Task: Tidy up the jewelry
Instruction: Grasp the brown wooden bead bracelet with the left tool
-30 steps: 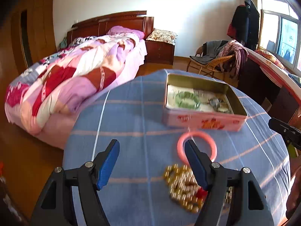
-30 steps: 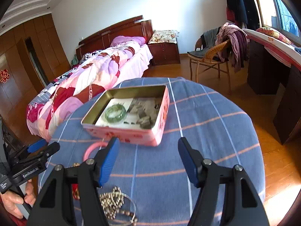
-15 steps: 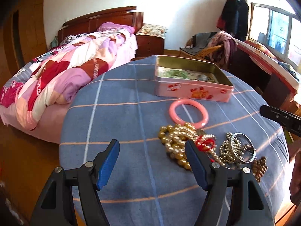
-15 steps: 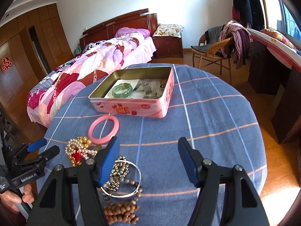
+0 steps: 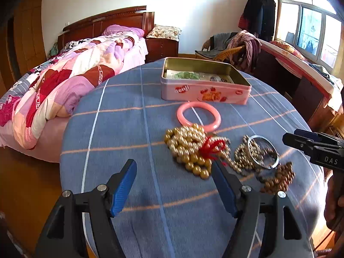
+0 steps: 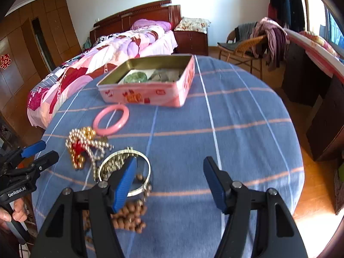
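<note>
An open pink tin box [image 5: 204, 92] [image 6: 150, 96] holds a green bangle [image 6: 136, 77] and small items. In front of it lie a pink bangle [image 5: 198, 116] [image 6: 111, 119], gold beads with a red tassel [image 5: 189, 148] [image 6: 82, 145], a silver bangle on small beads [image 5: 263, 153] [image 6: 124, 169], and brown wooden beads [image 5: 277, 178] [image 6: 129, 215]. My left gripper [image 5: 174, 167] is open and empty, just short of the gold beads. My right gripper [image 6: 169, 165] is open and empty, its left finger over the silver bangle.
The jewelry lies on a round table with a blue striped cloth [image 5: 129, 129] [image 6: 236, 118]. A bed [image 5: 75, 75] stands behind on the left, a wicker chair with clothes [image 6: 253, 43] and a dark desk [image 6: 311, 75] on the right.
Both grippers have pulled back from the tin toward the near edge of the table. The loose jewelry pile has come fully into view. Both stay open.
</note>
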`<state>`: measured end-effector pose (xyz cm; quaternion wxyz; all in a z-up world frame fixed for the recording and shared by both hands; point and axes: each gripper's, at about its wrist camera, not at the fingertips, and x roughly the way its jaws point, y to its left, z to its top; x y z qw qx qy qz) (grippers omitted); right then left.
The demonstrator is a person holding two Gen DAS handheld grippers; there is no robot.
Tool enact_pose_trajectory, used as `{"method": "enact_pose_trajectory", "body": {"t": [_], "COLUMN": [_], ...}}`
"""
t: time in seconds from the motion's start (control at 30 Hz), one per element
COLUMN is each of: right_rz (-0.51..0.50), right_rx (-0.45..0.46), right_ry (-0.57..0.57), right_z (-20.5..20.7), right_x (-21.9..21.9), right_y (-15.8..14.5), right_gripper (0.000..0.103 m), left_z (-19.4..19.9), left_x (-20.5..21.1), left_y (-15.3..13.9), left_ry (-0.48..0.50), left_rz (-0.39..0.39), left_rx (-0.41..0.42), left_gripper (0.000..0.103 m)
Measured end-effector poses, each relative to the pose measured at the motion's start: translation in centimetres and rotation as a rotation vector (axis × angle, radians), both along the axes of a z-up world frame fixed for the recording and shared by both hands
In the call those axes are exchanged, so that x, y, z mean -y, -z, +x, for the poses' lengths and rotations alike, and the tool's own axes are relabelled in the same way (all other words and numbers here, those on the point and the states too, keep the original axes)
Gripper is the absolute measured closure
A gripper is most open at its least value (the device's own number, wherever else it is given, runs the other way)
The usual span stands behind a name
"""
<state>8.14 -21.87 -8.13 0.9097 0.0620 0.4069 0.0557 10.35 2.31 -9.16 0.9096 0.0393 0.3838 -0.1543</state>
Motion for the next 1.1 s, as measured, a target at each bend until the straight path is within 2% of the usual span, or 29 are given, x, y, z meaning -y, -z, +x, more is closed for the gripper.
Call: {"method": "enact_pose_trajectory", "body": {"t": [0.13,0.23,0.33,0.43,0.6,0.67,0.73,0.77,0.87,0.97,1.1], "right_rz": [-0.036,-0.037,-0.021,-0.030,-0.044,-0.043,-0.044,-0.043,-0.029,-0.021,-0.010], "right_rx": [0.002,0.002,0.005,0.009,0.021,0.020,0.022,0.021,0.016,0.011,0.002], "right_ry": [0.006,0.041,0.068,0.080,0.083,0.084,0.086,0.087,0.085,0.077,0.074], "right_z": [-1.3,-1.7,-1.7,-2.0,-2.4,-2.4,-2.4,-2.4,-2.4,-2.4,-2.3], "right_x": [0.2,0.8,1.3,1.6,1.7,1.9,1.9,2.0,2.0,2.0,2.0], "right_y": [0.0,0.0,-0.3,-0.7,-1.3,-1.3,-1.3,-1.3,-1.2,-1.0,-0.8], "right_gripper": [0.035,0.035,0.035,0.035,0.035,0.035,0.035,0.035,0.035,0.035,0.035], "left_z": [-1.4,-2.6,-3.2,-3.3,-2.9,-3.2,-3.2,-3.2,-2.9,-2.8,-3.4], "left_x": [0.8,2.9,5.7,8.1,10.8,11.3,11.2,11.0,10.3,8.9,6.6], "left_y": [-0.4,-1.1,-0.8,0.3,2.7,2.8,2.8,2.7,2.6,2.4,1.0], "left_ry": [0.071,0.198,0.323,0.389,0.402,0.411,0.414,0.415,0.416,0.400,0.398], "left_rz": [-0.018,-0.057,-0.094,-0.078,-0.011,0.038,0.053,0.061,0.018,-0.017,-0.089], "left_rx": [0.007,0.026,-0.010,-0.035,-0.121,-0.093,-0.085,-0.072,-0.098,-0.113,-0.079], "left_gripper": [0.031,0.031,0.031,0.031,0.031,0.032,0.039,0.058,0.075,0.075,0.076]}}
